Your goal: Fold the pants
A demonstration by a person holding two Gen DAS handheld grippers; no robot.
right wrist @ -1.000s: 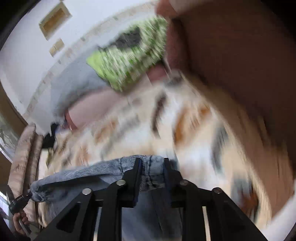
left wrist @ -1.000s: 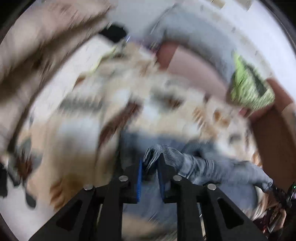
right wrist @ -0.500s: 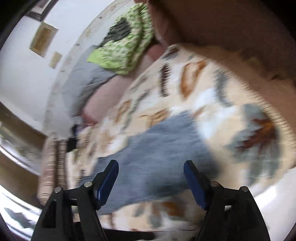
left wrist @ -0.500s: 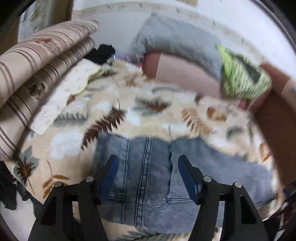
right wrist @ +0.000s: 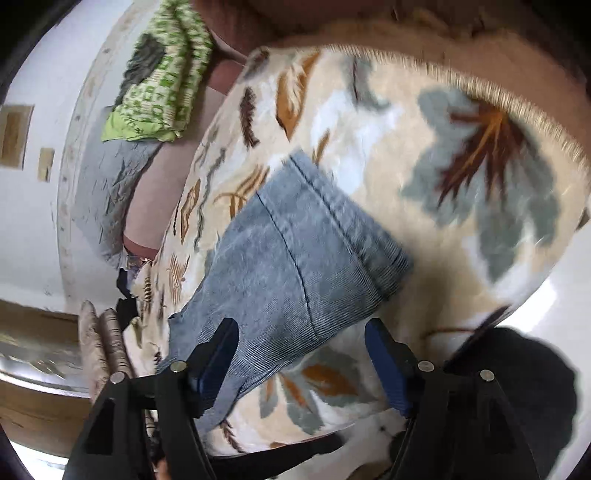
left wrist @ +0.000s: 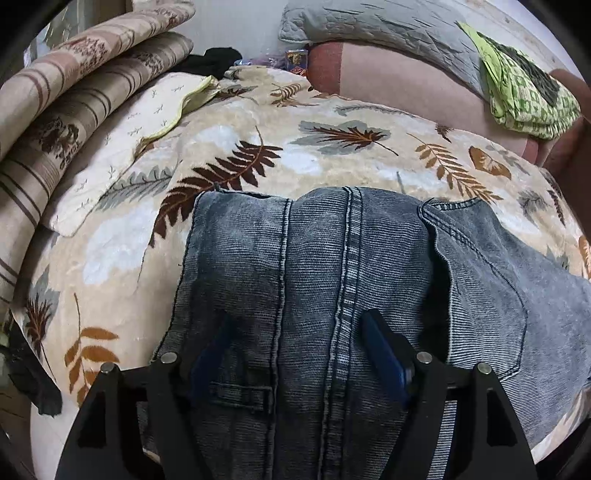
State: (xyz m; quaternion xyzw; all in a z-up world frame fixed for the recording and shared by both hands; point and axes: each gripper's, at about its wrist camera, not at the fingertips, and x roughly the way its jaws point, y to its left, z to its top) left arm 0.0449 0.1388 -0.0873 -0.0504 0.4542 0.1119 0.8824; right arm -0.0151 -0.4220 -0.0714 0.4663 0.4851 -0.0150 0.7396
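Observation:
The grey-blue denim pants (left wrist: pixel 332 266) lie flat on a leaf-patterned blanket (left wrist: pixel 122 258), filling the lower middle of the left wrist view. My left gripper (left wrist: pixel 299 347) is open and empty, just above the denim near a belt loop. In the right wrist view the pants' hemmed end (right wrist: pixel 295 258) lies on the blanket (right wrist: pixel 461 206). My right gripper (right wrist: pixel 301 354) is open and empty, its left finger over the denim edge and its right finger over the blanket.
Striped cushions (left wrist: pixel 74 92) are stacked at the left. A small cream pillow (left wrist: pixel 129 147) lies beside them. A grey quilt (left wrist: pixel 369 26) and green patterned cloth (left wrist: pixel 524 92) sit on a pink bolster (left wrist: pixel 399 85) at the back. A dark object (right wrist: pixel 517 384) lies off the bed edge.
Both grippers have let go of the denim and opened. The pants now lie flat on the blanket. Both grippers have drawn in low over the cloth.

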